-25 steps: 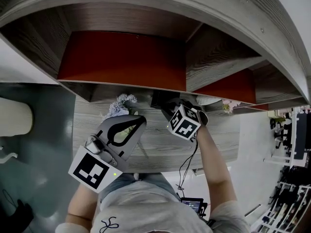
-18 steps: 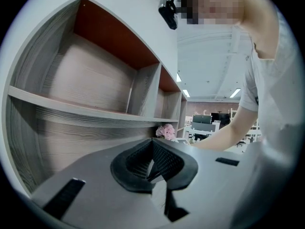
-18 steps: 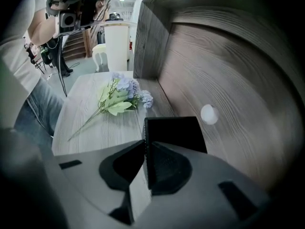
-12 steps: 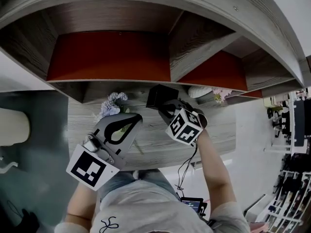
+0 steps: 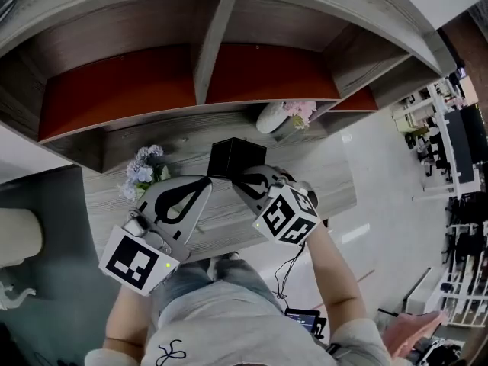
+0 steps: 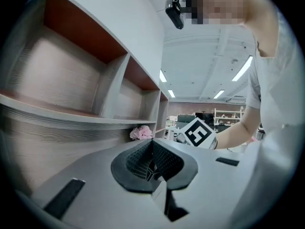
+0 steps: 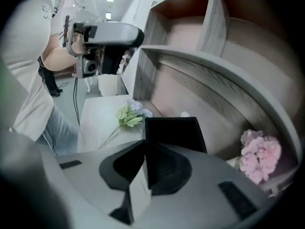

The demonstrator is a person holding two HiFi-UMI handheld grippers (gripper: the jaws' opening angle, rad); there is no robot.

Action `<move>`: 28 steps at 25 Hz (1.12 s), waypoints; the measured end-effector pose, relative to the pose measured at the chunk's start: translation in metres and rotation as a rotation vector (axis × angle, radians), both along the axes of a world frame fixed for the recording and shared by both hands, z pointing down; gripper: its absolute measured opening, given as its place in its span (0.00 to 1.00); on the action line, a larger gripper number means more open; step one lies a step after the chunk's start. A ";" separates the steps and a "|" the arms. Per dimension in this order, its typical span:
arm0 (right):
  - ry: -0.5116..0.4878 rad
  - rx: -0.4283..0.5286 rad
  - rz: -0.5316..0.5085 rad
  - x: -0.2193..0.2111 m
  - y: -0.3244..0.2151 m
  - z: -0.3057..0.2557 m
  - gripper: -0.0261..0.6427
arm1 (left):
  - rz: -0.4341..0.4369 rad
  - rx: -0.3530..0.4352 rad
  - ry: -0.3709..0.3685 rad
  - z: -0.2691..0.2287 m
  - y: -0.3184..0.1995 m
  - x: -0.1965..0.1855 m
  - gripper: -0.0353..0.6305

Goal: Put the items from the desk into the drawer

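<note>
Head view, desk [image 5: 332,185] at centre. Clamps black box [image 5: 236,157] edge-on in right gripper [image 5: 242,175], box over the desk at 12 o'clock from the body. Carries left gripper [image 5: 204,182] closed and empty at 8 o'clock of the box. Judged early in task: first item in hand, no drawer in sight. Still to move: blue flower sprig [image 5: 142,175] at 9 o'clock, pink flower bunch [image 5: 296,110] at 2 o'clock. Count: one box, two flower items.
</note>
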State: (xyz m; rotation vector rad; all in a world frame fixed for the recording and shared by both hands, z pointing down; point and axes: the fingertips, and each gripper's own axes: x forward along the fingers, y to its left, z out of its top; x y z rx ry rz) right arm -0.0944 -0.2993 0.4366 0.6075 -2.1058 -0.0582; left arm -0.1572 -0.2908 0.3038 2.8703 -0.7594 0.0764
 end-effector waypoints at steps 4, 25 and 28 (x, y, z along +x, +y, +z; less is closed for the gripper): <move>-0.052 0.060 0.051 0.022 0.030 -0.030 0.11 | 0.045 0.021 -0.003 -0.007 0.021 0.029 0.07; -0.201 0.237 0.153 0.139 0.199 -0.087 0.11 | 0.110 0.113 -0.015 -0.021 0.183 0.166 0.07; -0.228 0.248 0.139 0.148 0.218 -0.089 0.11 | 0.095 0.118 -0.028 -0.020 0.206 0.176 0.07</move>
